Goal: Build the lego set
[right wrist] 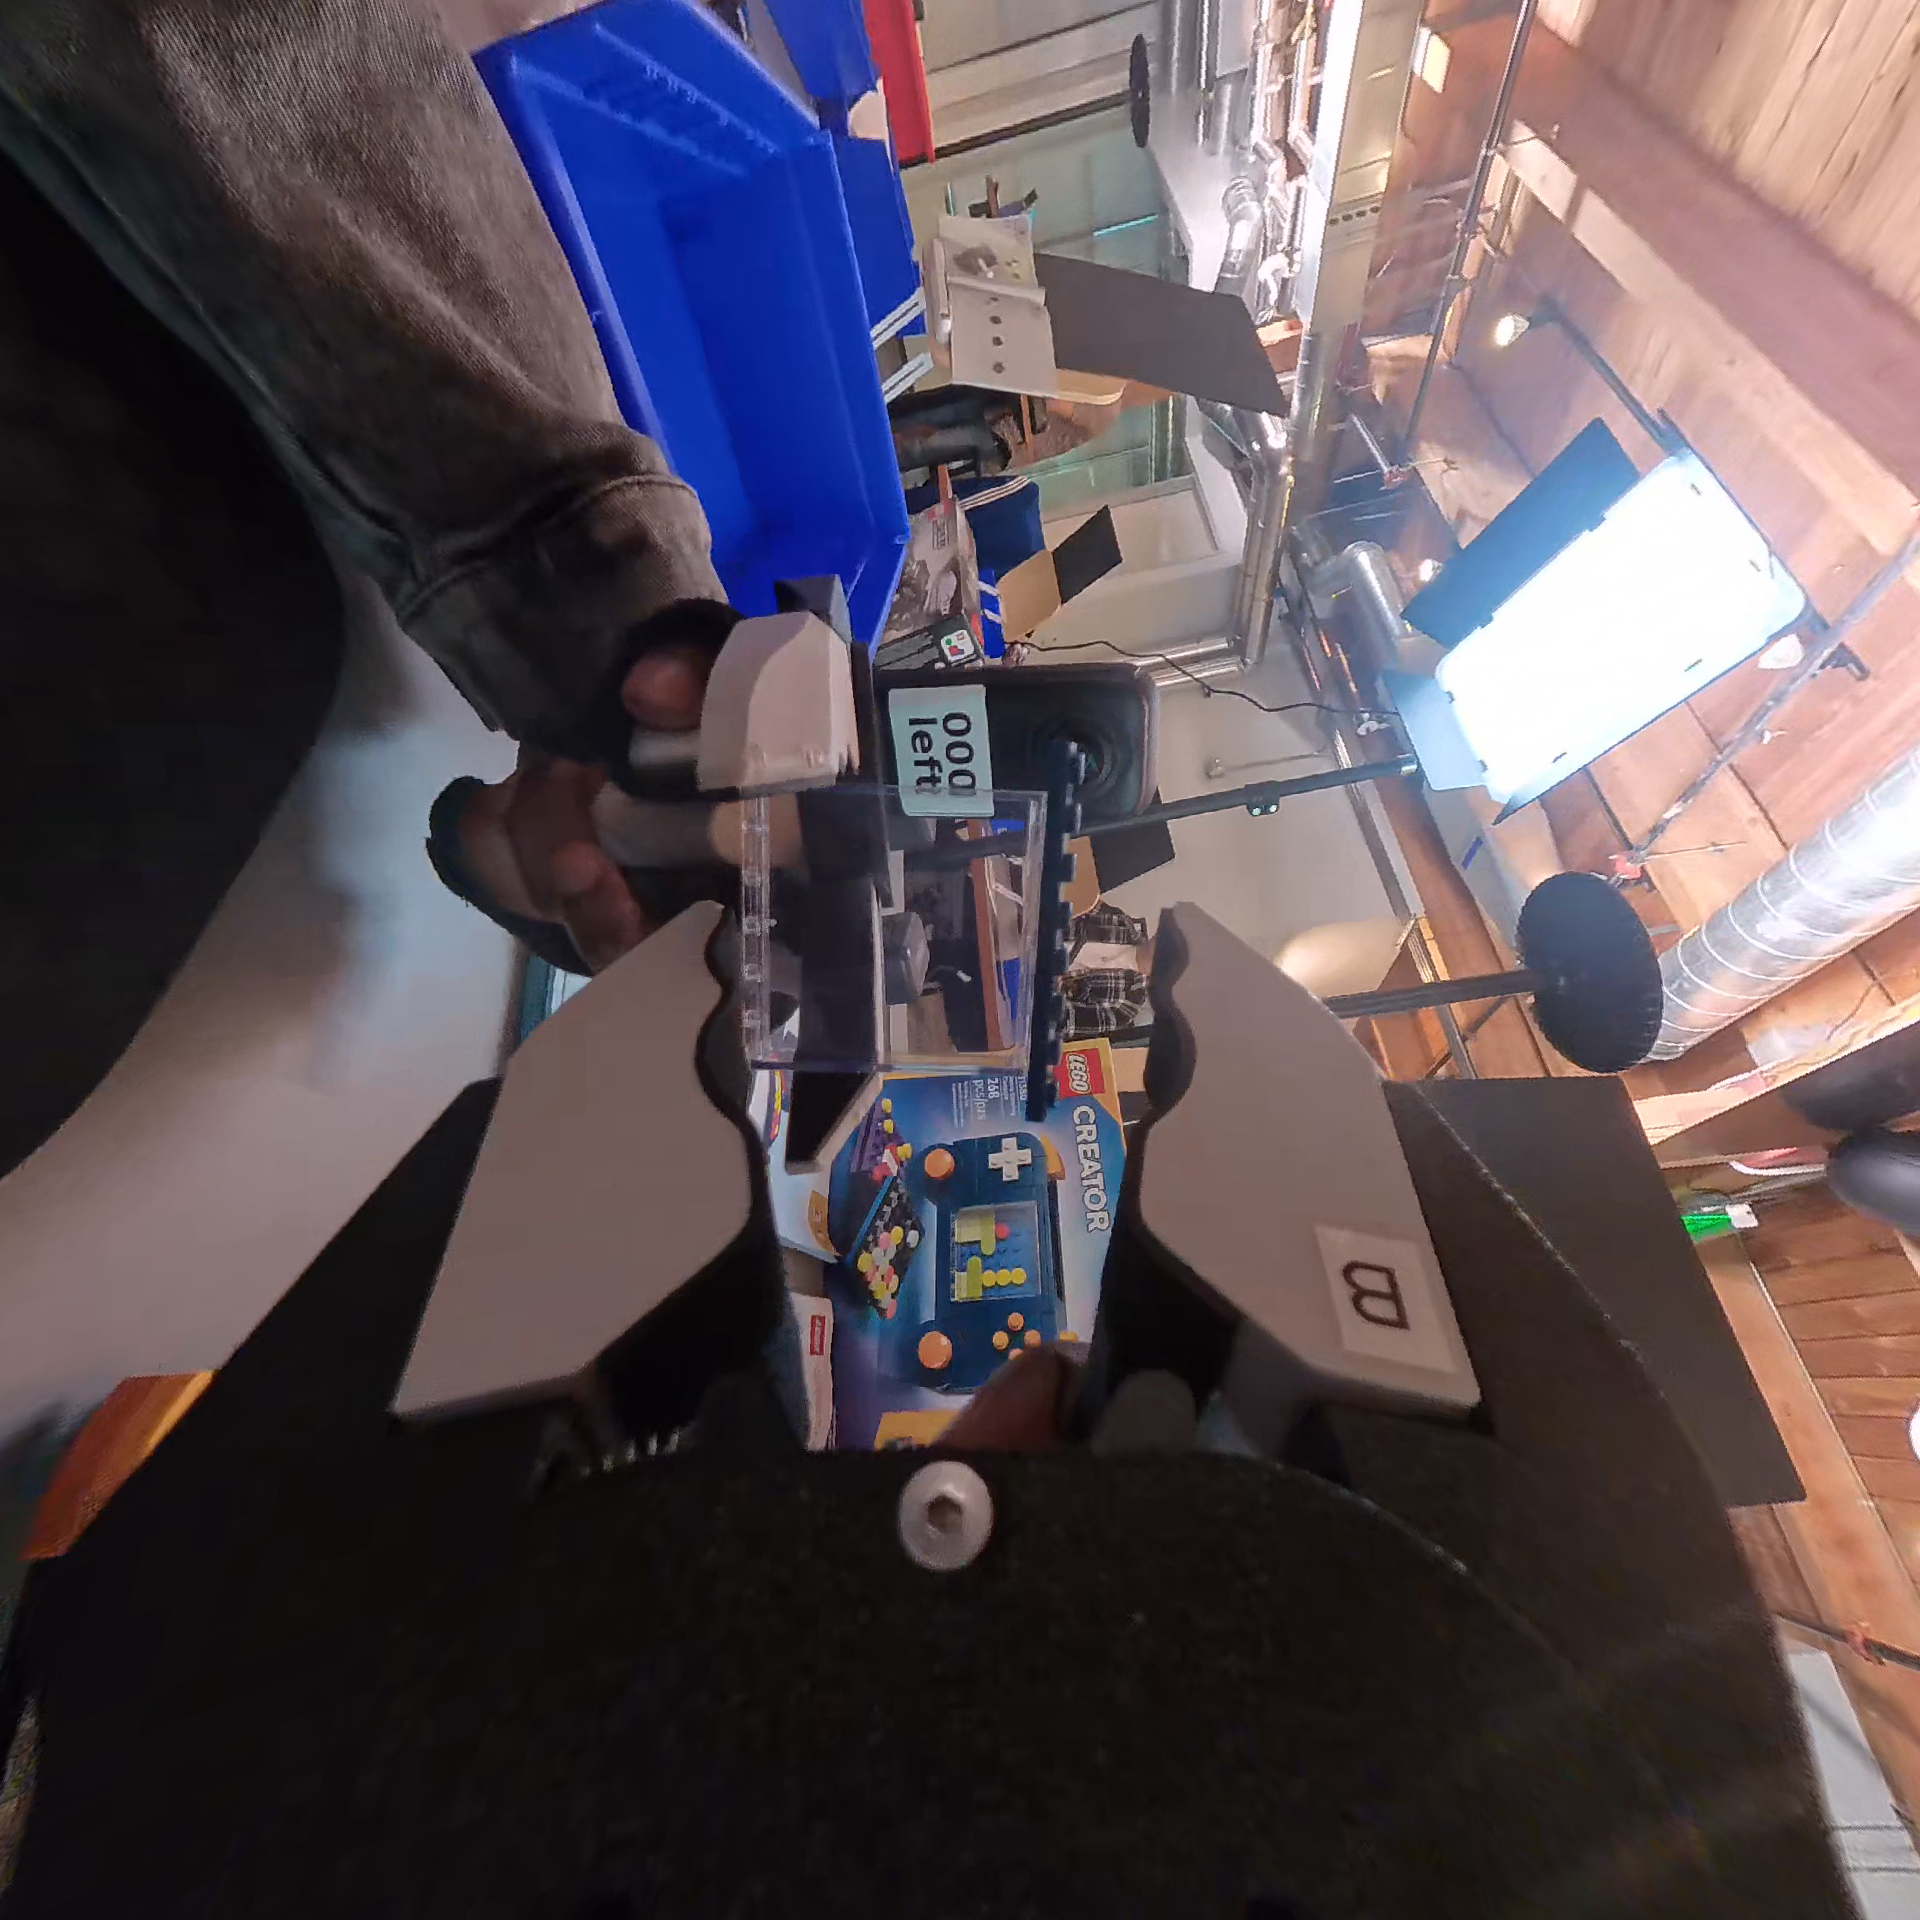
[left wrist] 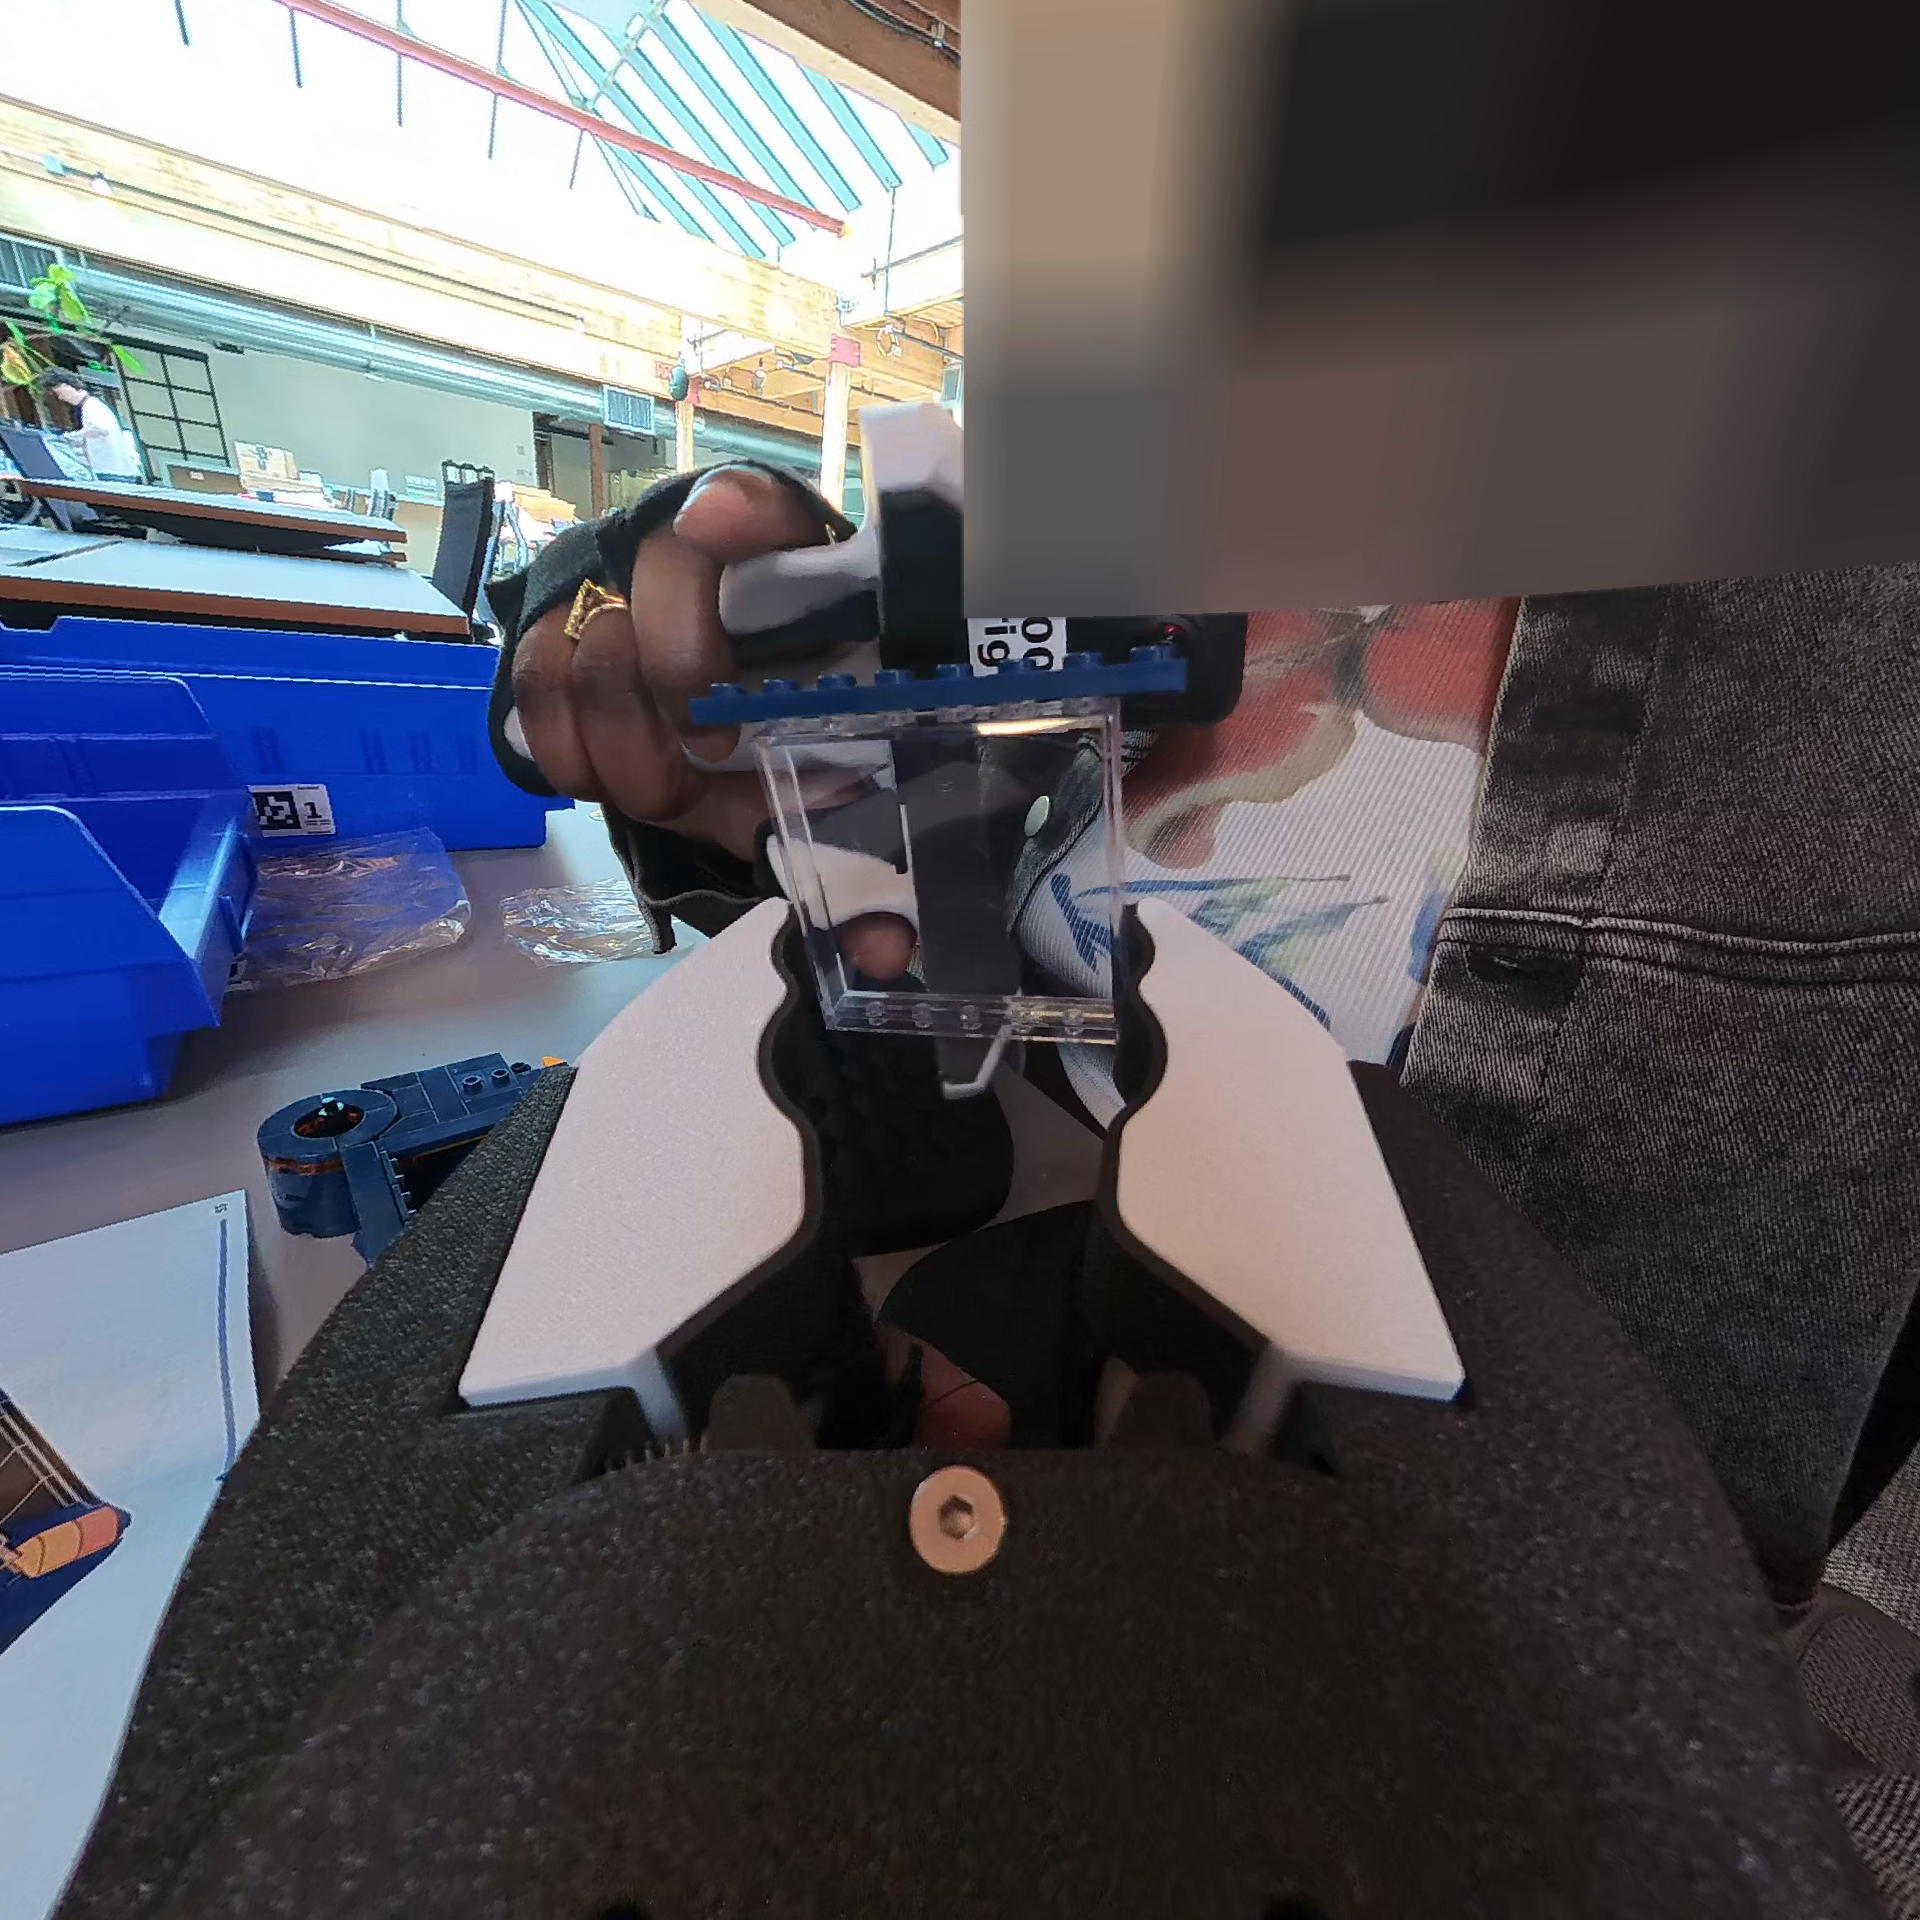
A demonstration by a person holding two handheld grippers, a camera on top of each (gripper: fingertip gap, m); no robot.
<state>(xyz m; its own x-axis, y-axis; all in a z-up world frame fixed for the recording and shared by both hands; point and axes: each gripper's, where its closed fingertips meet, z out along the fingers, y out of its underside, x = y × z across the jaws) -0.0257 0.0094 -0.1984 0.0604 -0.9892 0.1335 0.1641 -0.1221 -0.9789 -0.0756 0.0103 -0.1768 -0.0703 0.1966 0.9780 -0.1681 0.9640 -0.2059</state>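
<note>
- Above the near edge of the tabletop, clear of the surface and close to the person's body, the left tool is clamped on a clear piece. Its two tips press opposite side walls, which leaves the studded faces free to work on.
- A blue strip lies flat along the top of the clear piece, studs outward and overhanging both ends. It appears to be resting on the clear studs, but whether it is pressed fully home cannot be told.
- The right tool, gripped by a hand, comes in crosswise to the left one. Its jaws stand apart around the pair: one tip is at the clear piece's far face, and the other stops just short of the blue strip. It looks set to squeeze the strip down while the left tool braces the piece.
- A half-built dark blue model sits on the tabletop just left of the left tool, likely awaiting this sub-assembly.
- An open booklet lies at the near left corner, within reading range.
- Blue bins line the left side with empty plastic bags beside them, and the set's box lies beneath the held pieces.
</note>
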